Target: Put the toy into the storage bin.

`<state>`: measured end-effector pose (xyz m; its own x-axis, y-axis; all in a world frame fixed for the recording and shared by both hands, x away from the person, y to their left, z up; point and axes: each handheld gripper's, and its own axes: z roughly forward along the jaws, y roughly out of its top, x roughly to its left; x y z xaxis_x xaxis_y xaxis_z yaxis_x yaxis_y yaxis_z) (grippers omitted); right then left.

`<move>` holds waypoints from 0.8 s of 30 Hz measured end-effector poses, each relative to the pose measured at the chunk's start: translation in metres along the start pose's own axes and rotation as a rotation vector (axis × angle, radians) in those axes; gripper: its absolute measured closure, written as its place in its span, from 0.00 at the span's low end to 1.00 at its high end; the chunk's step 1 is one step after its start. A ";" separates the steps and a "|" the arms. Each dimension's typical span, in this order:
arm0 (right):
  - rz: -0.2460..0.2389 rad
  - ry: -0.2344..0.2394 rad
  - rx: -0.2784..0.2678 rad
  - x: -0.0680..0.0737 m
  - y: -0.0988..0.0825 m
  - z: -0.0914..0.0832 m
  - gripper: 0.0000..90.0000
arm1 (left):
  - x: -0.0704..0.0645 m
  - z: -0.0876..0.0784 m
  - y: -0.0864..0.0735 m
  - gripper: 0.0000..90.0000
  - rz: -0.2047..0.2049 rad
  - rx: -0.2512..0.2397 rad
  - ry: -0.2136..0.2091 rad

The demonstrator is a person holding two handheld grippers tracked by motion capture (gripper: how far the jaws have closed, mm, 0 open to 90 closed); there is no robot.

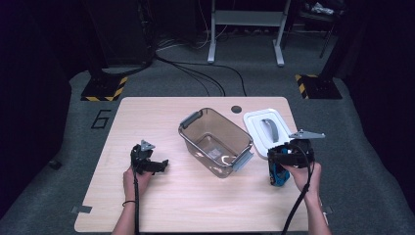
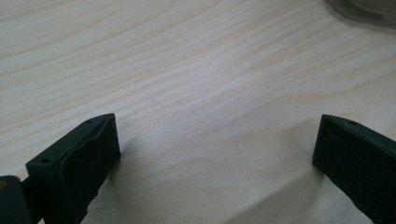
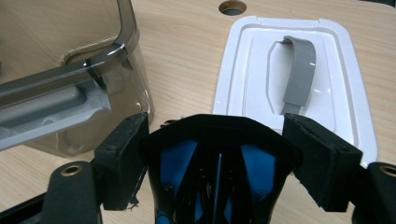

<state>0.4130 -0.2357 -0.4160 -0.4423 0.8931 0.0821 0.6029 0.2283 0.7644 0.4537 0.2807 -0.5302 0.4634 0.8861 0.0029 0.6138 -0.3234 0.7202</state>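
Note:
My right gripper [image 1: 280, 165] is shut on a black and blue object [image 1: 277, 176] and holds it just above the table, near the right edge. In the right gripper view both pads press the sides of the black and blue object [image 3: 219, 172], with my right gripper [image 3: 224, 140] pointed toward the white lid [image 3: 243, 70]. My left gripper [image 1: 159, 165] rests low over the left part of the table. Its jaws stand wide apart in the left gripper view, where my left gripper [image 2: 215, 149] has only bare wood between them.
A clear brownish container [image 1: 230, 126] with grey latches stands open mid-table, close to the held object's left [image 3: 70, 74]. The white lid [image 1: 254, 128] with a grey handle lies flat behind my right hand. A round hole [image 1: 236, 108] marks the table's far edge.

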 end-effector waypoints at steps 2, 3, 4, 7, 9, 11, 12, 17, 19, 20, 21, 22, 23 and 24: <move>-0.006 -0.009 -0.007 0.000 0.003 0.000 0.27 | 0.000 0.000 0.000 0.01 0.000 0.000 0.000; -0.001 -0.008 -0.007 0.000 0.004 0.000 0.27 | 0.000 0.000 0.000 0.01 0.000 0.000 -0.001; -0.004 -0.007 -0.012 -0.001 0.006 0.000 0.27 | 0.000 0.000 0.000 0.01 0.000 0.000 0.000; -0.006 -0.014 -0.019 -0.001 0.010 0.001 0.27 | 0.000 0.000 0.000 0.01 0.001 0.000 0.000; -0.012 -0.014 -0.021 -0.001 0.013 0.002 0.27 | 0.000 0.000 0.000 0.01 0.000 0.000 0.000; -0.012 -0.016 -0.029 0.000 0.017 0.003 0.27 | 0.000 0.000 0.000 0.01 0.000 0.000 0.000; -0.022 -0.017 -0.029 0.000 0.019 0.003 0.27 | 0.000 0.000 0.000 0.01 0.000 0.000 0.000; -0.025 -0.020 -0.039 0.002 0.028 0.005 0.27 | 0.000 0.000 0.000 0.01 0.001 -0.001 0.000; -0.030 -0.022 -0.041 0.002 0.032 0.006 0.27 | 0.000 0.000 0.000 0.01 0.000 0.000 0.000; -0.031 -0.024 -0.045 0.002 0.035 0.007 0.27 | 0.000 0.000 0.000 0.01 0.000 0.000 -0.001; -0.031 -0.024 -0.043 0.002 0.037 0.007 0.27 | 0.000 0.000 0.000 0.01 0.001 0.001 -0.001; -0.035 -0.027 -0.048 0.002 0.038 0.007 0.27 | 0.000 0.000 0.000 0.01 0.000 0.000 0.000; -0.033 -0.028 -0.050 0.002 0.041 0.007 0.27 | 0.000 0.000 0.000 0.01 0.000 0.000 0.000; -0.036 -0.030 -0.051 0.002 0.043 0.007 0.27 | 0.000 0.000 0.000 0.01 0.000 0.000 0.000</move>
<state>0.4430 -0.2216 -0.3879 -0.4429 0.8959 0.0351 0.5518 0.2415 0.7982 0.4538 0.2808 -0.5302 0.4638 0.8859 0.0027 0.6139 -0.3236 0.7200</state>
